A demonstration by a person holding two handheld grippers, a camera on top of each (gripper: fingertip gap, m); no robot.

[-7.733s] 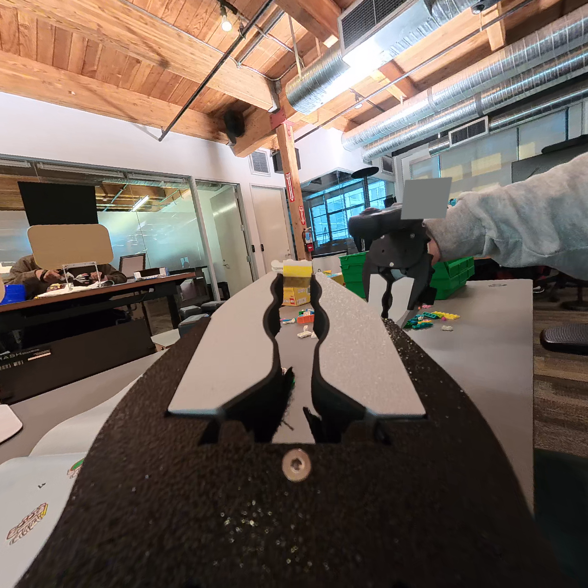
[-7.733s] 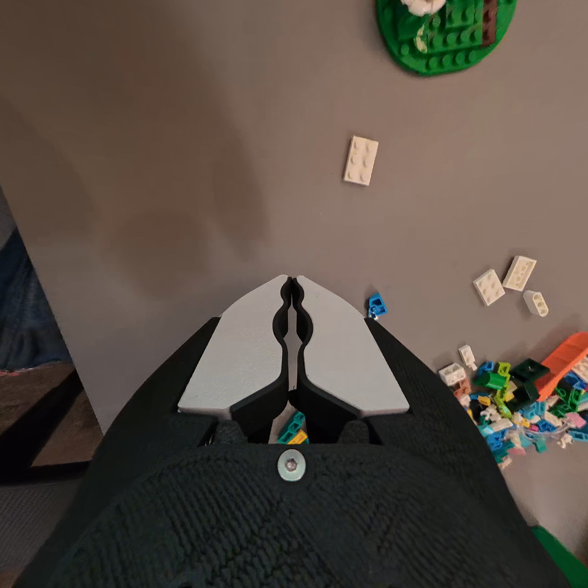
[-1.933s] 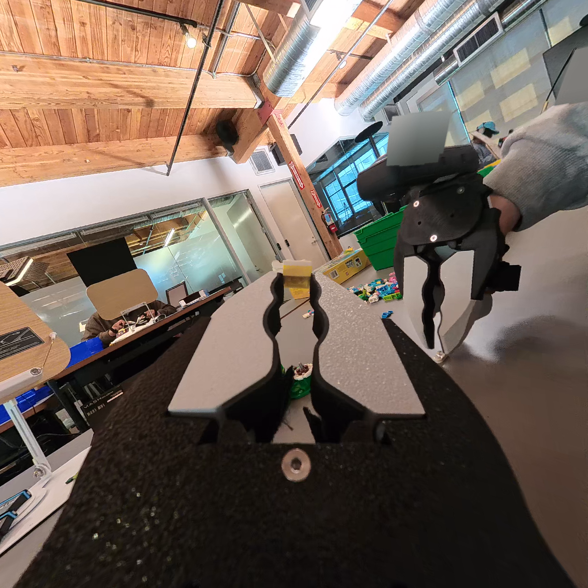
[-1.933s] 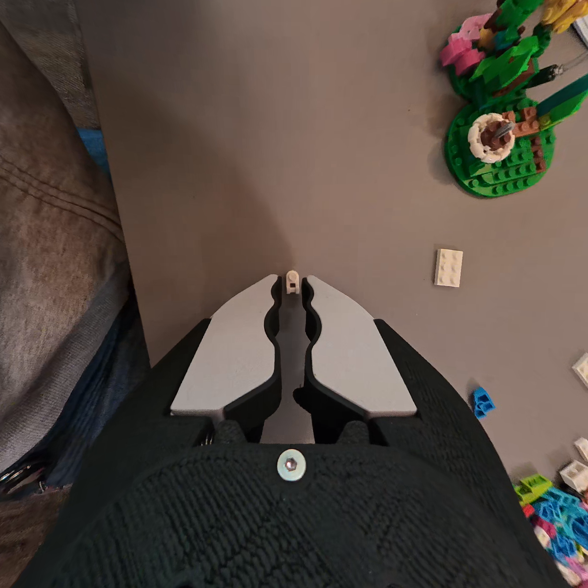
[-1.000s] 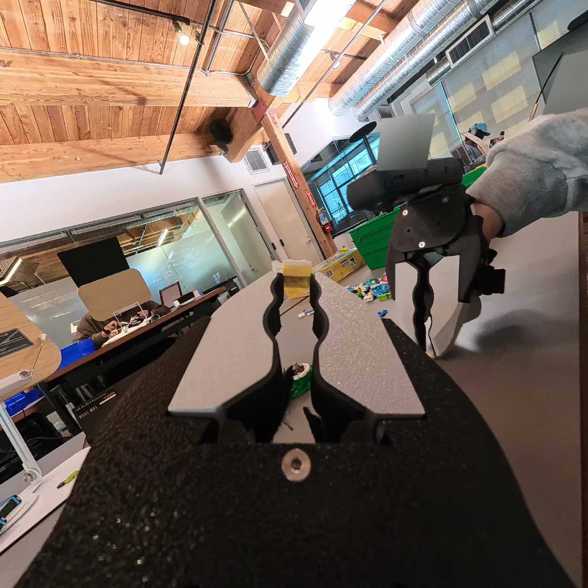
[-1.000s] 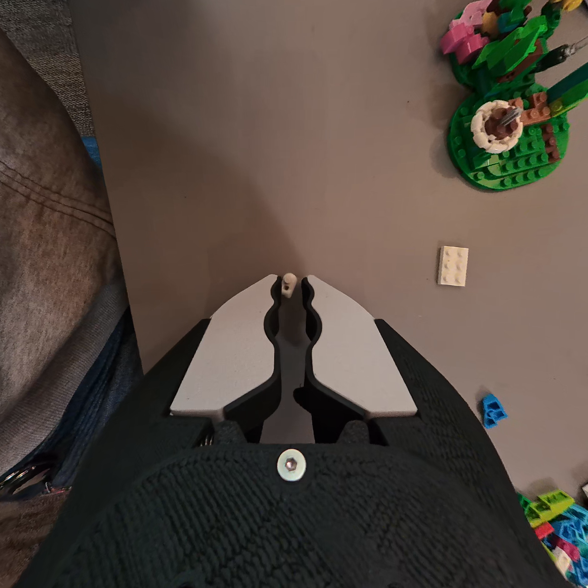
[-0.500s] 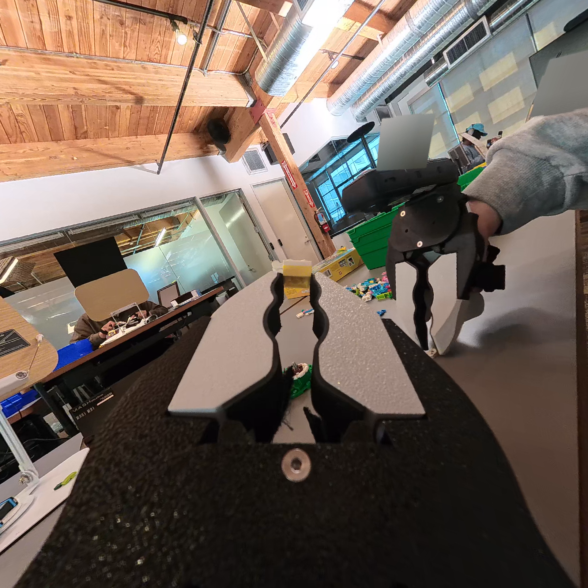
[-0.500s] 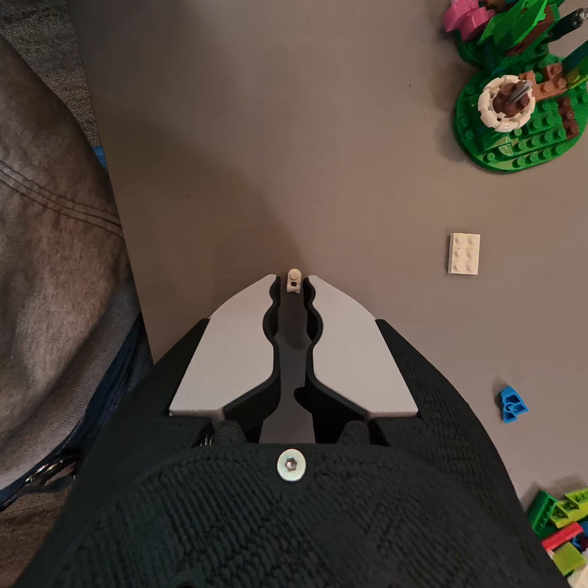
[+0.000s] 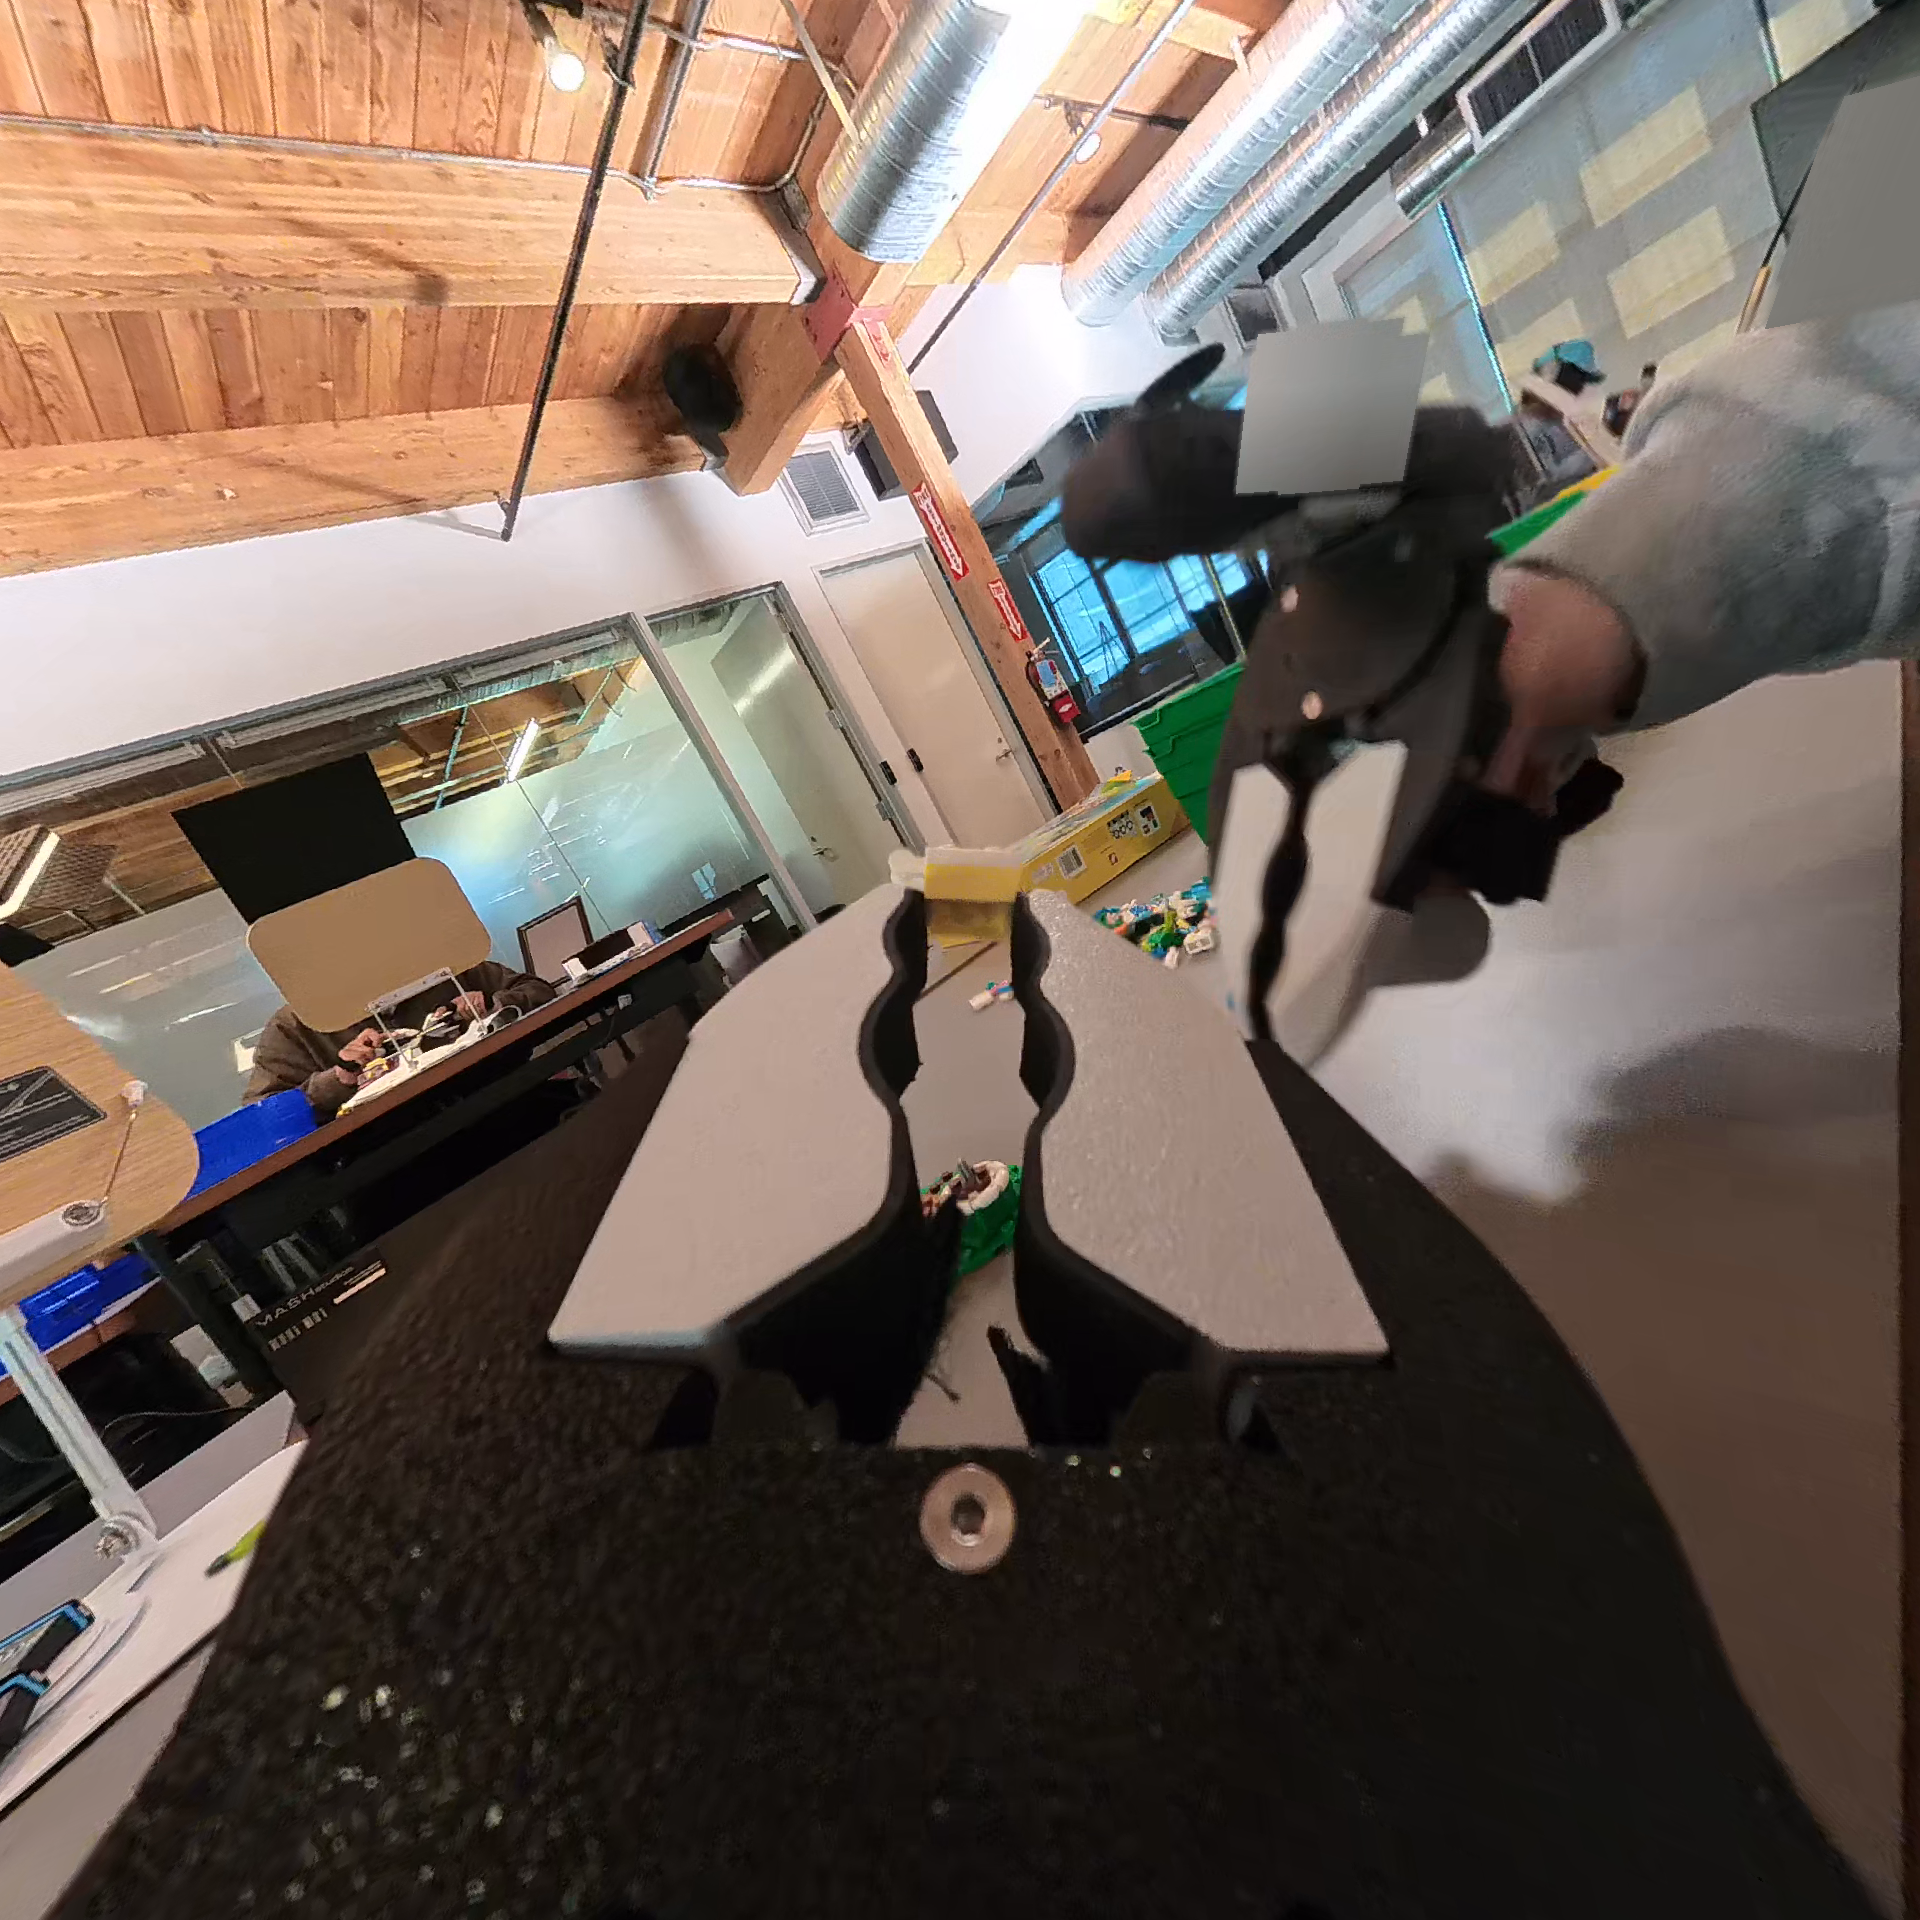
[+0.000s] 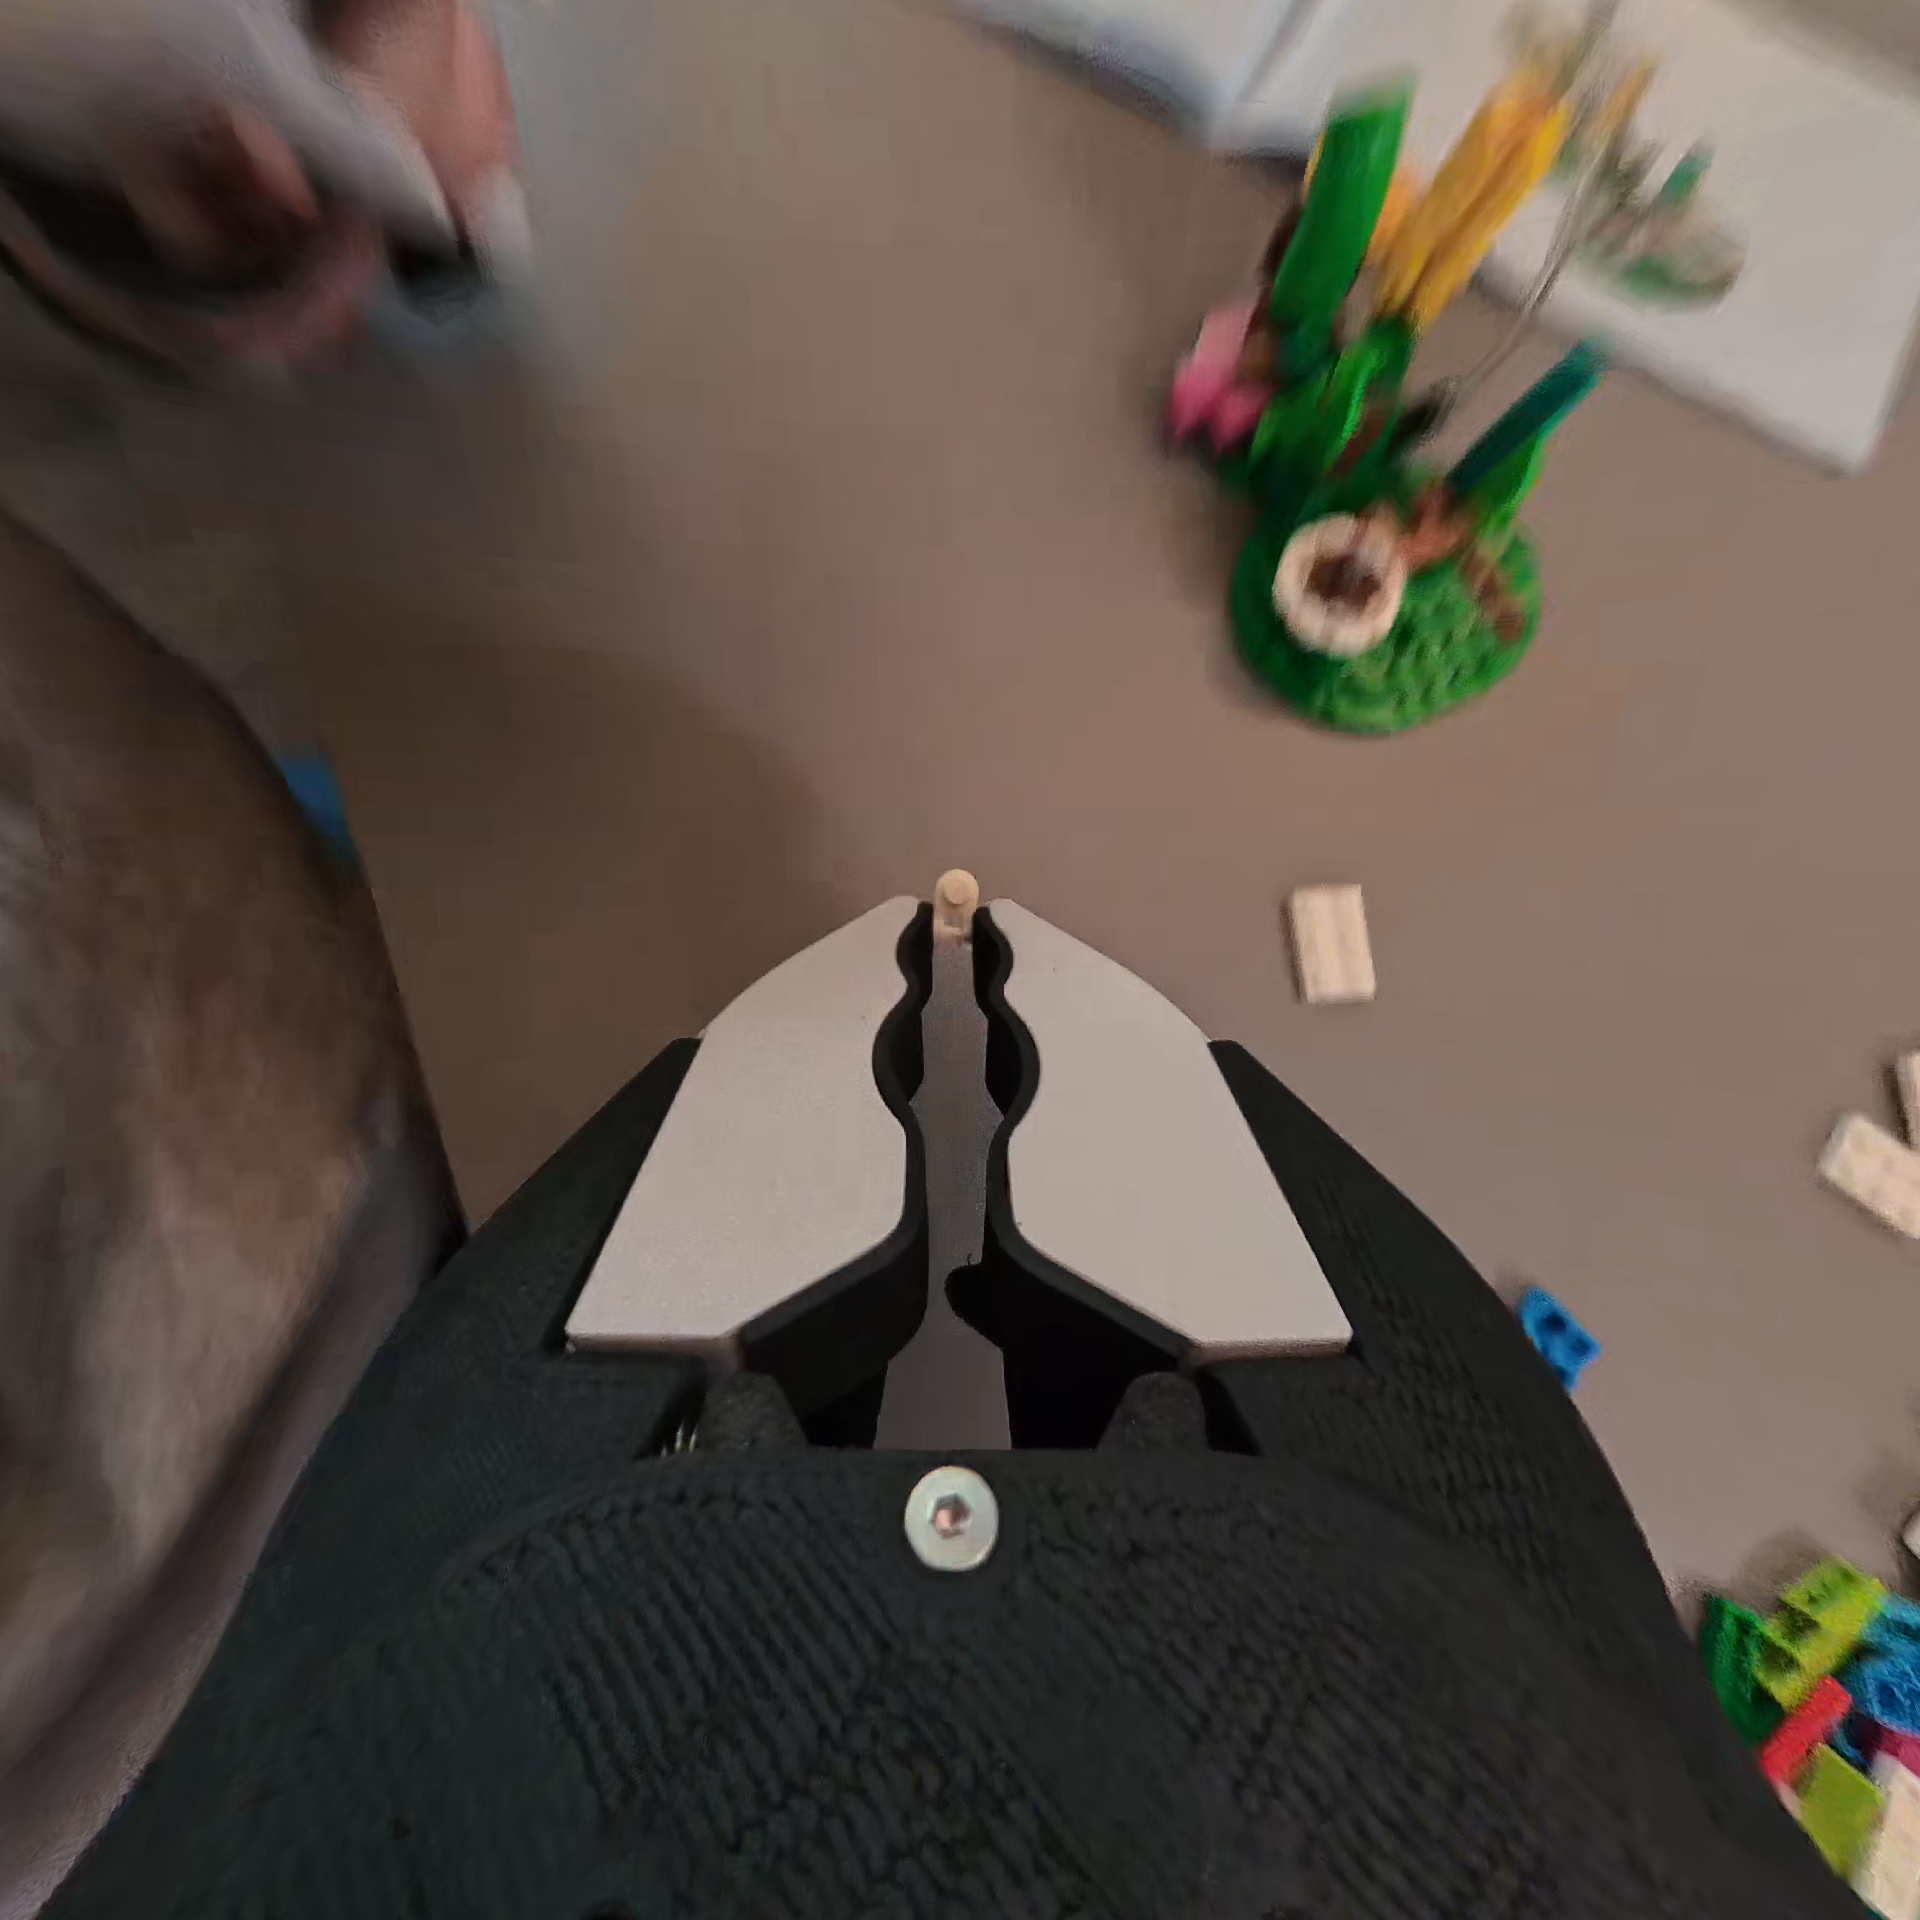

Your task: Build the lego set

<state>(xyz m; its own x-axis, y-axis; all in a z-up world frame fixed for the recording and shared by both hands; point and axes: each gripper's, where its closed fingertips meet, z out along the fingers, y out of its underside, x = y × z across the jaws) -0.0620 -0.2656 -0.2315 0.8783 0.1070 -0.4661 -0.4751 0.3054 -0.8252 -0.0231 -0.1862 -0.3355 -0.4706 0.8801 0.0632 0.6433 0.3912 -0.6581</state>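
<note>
- So, what just changed: half a second back the right wrist view was sharp and pointed straight down at the table (image 10: 727, 582). Now it's smeared with motion blur and tipped forward, so the green flower model (image 10: 1382, 613) sits lower in the upper right of the frame, with an open booklet (image 10: 1714, 260) showing behind it.
- The right gripper (image 10: 961, 920) has its jaws nearly closed, pinching a tiny tan piece (image 10: 955, 906) right at the tips, middle of the frame. The grip on it looks the same as before.
- In the left wrist view that same gripper (image 9: 1262, 1023) has swung closer and looks blurry, right of centre, with a hand (image 9: 1548, 675) in a grey sleeve gripping it.
- The left gripper (image 9: 966, 914) hasn't budged. Its jaws are narrowed onto a small yellow block (image 9: 968, 891), held up at the tips in the middle of the frame, clear of the table.
- My read: the tan piece is being lifted across to meet the yellow block, so a mid-air join is coming up rather than anything going onto the model yet.
- Loose bits are still waiting: a cream plate (image 10: 1332, 943) right of centre and a colourful pile (image 10: 1829, 1704) in the lower right corner.
</note>
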